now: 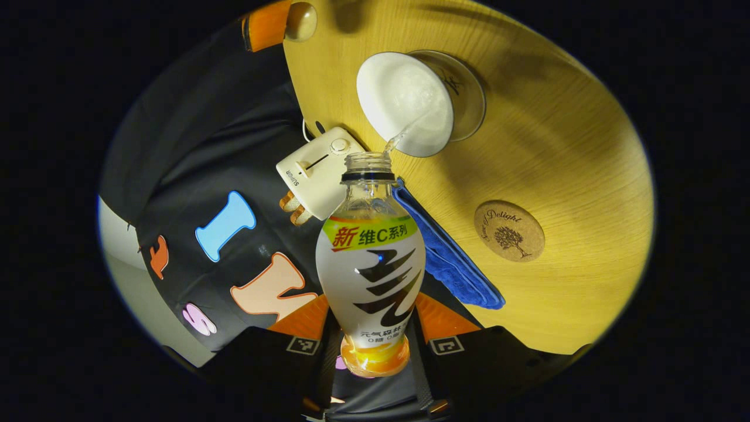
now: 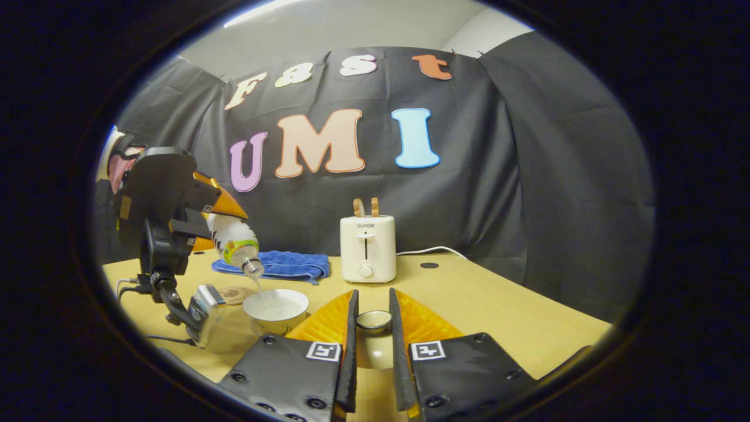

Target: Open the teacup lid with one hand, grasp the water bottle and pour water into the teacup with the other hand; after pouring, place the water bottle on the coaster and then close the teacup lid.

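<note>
My left gripper (image 1: 375,328) is shut on the body of a white and orange water bottle (image 1: 370,258). The bottle is tipped forward with its cap off. A thin stream of water (image 1: 402,138) runs from its mouth into the white teacup (image 1: 407,99), which stands on a glass saucer (image 1: 469,94). The round cork coaster (image 1: 508,230) lies bare beside the cup. In the right gripper view, the left gripper (image 2: 214,225) holds the bottle (image 2: 235,241) tilted over the teacup (image 2: 275,308). My right gripper (image 2: 373,310) is shut on the cream teacup lid (image 2: 374,321), held above the table.
A white toaster (image 2: 368,249) with two slices in it stands at the back of the wooden table (image 2: 498,310). A folded blue cloth (image 2: 275,265) lies to the toaster's left. A small device with cables (image 2: 202,310) hangs below the left gripper's handle.
</note>
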A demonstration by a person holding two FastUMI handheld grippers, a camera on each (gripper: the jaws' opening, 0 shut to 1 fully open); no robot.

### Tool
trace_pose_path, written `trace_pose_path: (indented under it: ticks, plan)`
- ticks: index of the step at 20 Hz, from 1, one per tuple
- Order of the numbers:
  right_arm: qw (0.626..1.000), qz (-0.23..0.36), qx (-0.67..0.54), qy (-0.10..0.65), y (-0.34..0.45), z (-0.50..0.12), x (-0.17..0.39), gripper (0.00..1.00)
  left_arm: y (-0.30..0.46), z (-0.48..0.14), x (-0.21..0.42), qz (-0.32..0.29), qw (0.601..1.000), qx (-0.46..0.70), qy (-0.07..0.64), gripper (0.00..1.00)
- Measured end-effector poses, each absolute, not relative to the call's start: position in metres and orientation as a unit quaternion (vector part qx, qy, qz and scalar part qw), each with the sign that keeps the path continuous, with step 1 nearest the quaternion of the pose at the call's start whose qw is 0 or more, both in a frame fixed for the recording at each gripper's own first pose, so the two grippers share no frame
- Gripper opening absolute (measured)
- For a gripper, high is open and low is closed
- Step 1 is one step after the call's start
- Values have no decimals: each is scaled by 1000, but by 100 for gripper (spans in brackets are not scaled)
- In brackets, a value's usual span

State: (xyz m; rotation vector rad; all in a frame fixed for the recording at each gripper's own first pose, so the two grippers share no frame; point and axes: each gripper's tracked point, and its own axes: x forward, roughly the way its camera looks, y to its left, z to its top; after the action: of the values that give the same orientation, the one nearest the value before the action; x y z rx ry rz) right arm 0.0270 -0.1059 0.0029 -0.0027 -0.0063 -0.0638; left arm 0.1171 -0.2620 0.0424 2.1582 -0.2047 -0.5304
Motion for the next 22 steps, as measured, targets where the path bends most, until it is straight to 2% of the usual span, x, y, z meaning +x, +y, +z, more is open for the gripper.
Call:
trace_pose_path:
  ticks: [8, 13, 19, 22]
  plan:
    - [999, -32, -2, -4, -106, 3, 27, 29, -252, 18, 99, -276, 627, 727, -41, 52]
    - [1000, -31, -2, -3, -107, 3, 27, 29, -242, 18, 105, -281, 781, 557, -23, 52]
    - [1000, -31, -2, -3, -107, 3, 27, 29, -234, 26, 100, -266, 898, 351, -17, 50]
    - [1000, -31, -2, -3, -106, 3, 27, 28, -232, 32, 101, -269, 937, 221, -14, 52]
